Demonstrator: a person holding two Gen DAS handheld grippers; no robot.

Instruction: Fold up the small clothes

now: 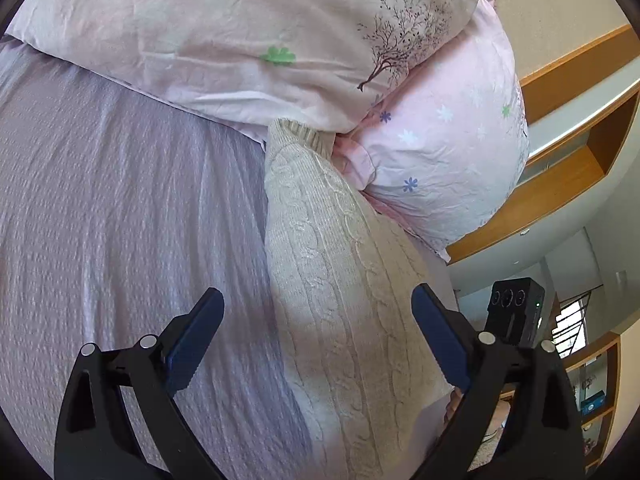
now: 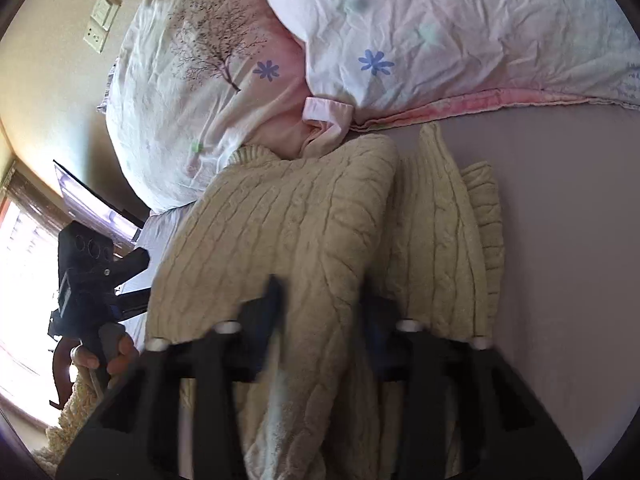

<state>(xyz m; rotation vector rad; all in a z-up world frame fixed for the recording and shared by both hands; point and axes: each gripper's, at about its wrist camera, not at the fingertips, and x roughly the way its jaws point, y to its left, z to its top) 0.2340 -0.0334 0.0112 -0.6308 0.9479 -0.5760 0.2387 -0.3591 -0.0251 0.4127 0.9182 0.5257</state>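
Your left gripper [image 1: 318, 304] has its two blue-padded fingers spread wide, and the cream cable-knit sweater [image 1: 340, 280] runs up between them from the bottom of the view toward its ribbed end, which is tucked against the pink pillows ahead. Neither pad touches the knit as far as this view shows; the left finger hangs over the lilac textured bedsheet [image 1: 120, 208] and the right finger sits at the sweater's right edge. Ahead of your left tongs lies the pale pink pillow with a printed tree [image 1: 240, 40], and under it to the right the second pink pillow with blue and white flowers [image 1: 452, 160]; only this view shows the wooden shelving [image 1: 568, 184] off to the right, and the black camera block of your right gripper [image 1: 516, 312] just beyond the right finger. The right wrist view shows what the left cannot: the sweater [image 2: 304, 232] bunched in thick folds, with a ribbed edge fanned out to the right. Your right gripper [image 2: 320, 312] is blurred; its fingers stand partly apart with a ridge of knit rising between them, but you cannot tell whether they grip it. To its left, your hand [image 2: 108, 356] holds the left gripper's handle, with a wall switch plate [image 2: 100, 20] above.
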